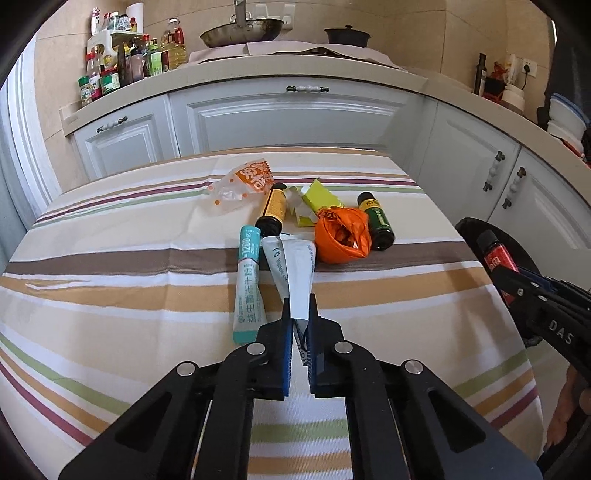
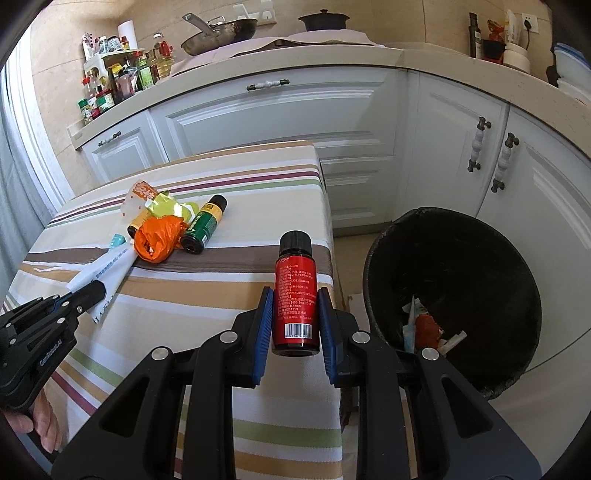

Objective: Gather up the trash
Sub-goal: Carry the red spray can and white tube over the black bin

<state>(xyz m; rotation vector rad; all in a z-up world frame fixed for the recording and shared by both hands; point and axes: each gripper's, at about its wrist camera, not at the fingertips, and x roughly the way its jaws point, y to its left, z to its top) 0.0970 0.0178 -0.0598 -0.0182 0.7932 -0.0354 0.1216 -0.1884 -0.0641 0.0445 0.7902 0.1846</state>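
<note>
My left gripper (image 1: 299,310) is shut on the near end of a flat white packet (image 1: 291,269) lying on the striped tablecloth (image 1: 110,258); the same gripper (image 2: 94,291) and white packet (image 2: 110,269) show in the right wrist view. Beside the packet lies a teal-and-white tube (image 1: 248,280). Beyond are a yellow-labelled bottle (image 1: 273,208), a crumpled orange bag (image 1: 341,236), a green-labelled bottle (image 1: 378,221), a yellow-green carton (image 1: 317,201) and an orange-and-clear wrapper (image 1: 243,184). My right gripper (image 2: 295,295) is shut on a red bottle (image 2: 295,295) with a black cap, held over the table's right edge.
A black trash bin (image 2: 454,266) stands on the floor right of the table, with several scraps at its bottom. White cabinets (image 2: 280,122) and a counter run behind, bearing condiment bottles (image 1: 110,66), a wok (image 1: 240,33) and a black pot (image 1: 347,35). A hand (image 2: 44,417) holds the left gripper.
</note>
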